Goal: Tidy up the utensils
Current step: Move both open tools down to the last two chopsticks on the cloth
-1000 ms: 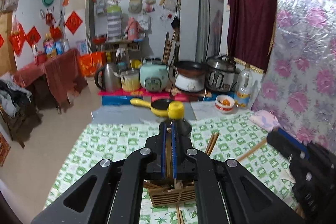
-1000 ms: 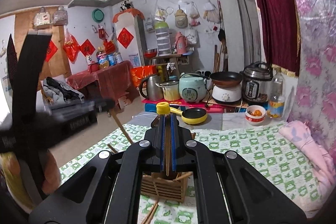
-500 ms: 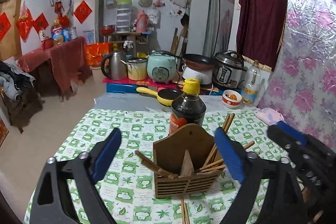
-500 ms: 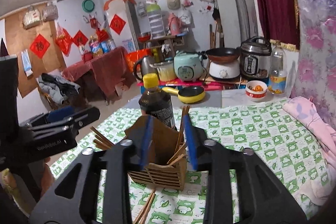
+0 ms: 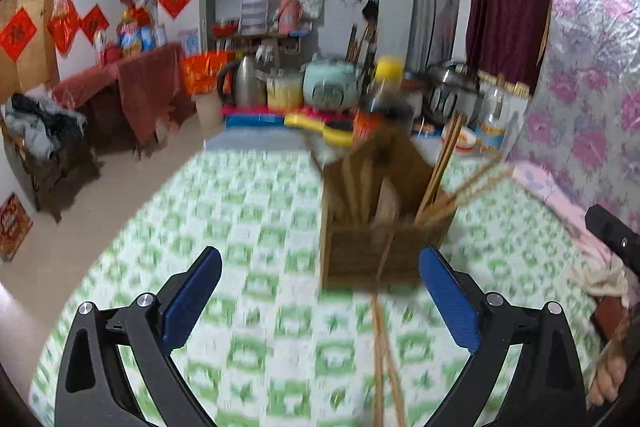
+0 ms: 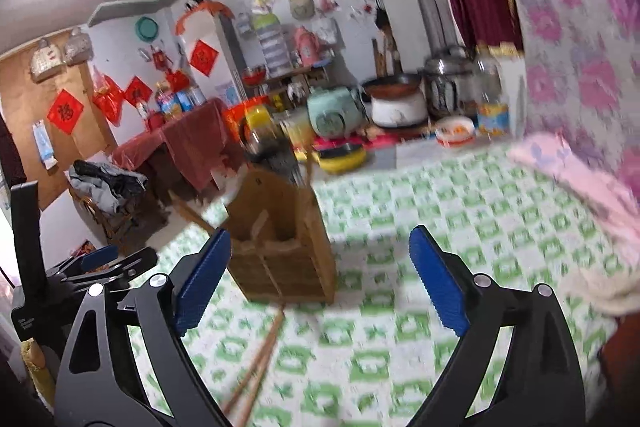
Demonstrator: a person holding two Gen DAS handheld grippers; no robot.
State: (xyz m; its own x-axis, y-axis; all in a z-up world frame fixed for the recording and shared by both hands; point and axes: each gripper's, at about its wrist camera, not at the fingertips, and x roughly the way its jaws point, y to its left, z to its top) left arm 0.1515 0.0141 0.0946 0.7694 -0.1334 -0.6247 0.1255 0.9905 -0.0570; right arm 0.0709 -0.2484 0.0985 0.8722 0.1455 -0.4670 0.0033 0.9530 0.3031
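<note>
Both the left gripper (image 5: 320,291) and the right gripper (image 6: 320,279) were opening, empty. Loose chopsticks (image 5: 384,359) lay before the wooden holder (image 5: 376,227): probably light, stiff, thin, best pinched at mid-length.

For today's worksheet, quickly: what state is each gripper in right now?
Left gripper: jaws opening wide, nothing between them.
Right gripper: jaws opening, holding nothing.

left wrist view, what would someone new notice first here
The wooden chopstick holder stands mid-table on the green checked tablecloth, with chopsticks leaning out to its right. A loose pair of chopsticks lies on the cloth in front of it, between the blue pads of the left claw, whose jaws are opening with nothing gripped. A yellow-capped dark bottle stands just behind the holder.
</note>
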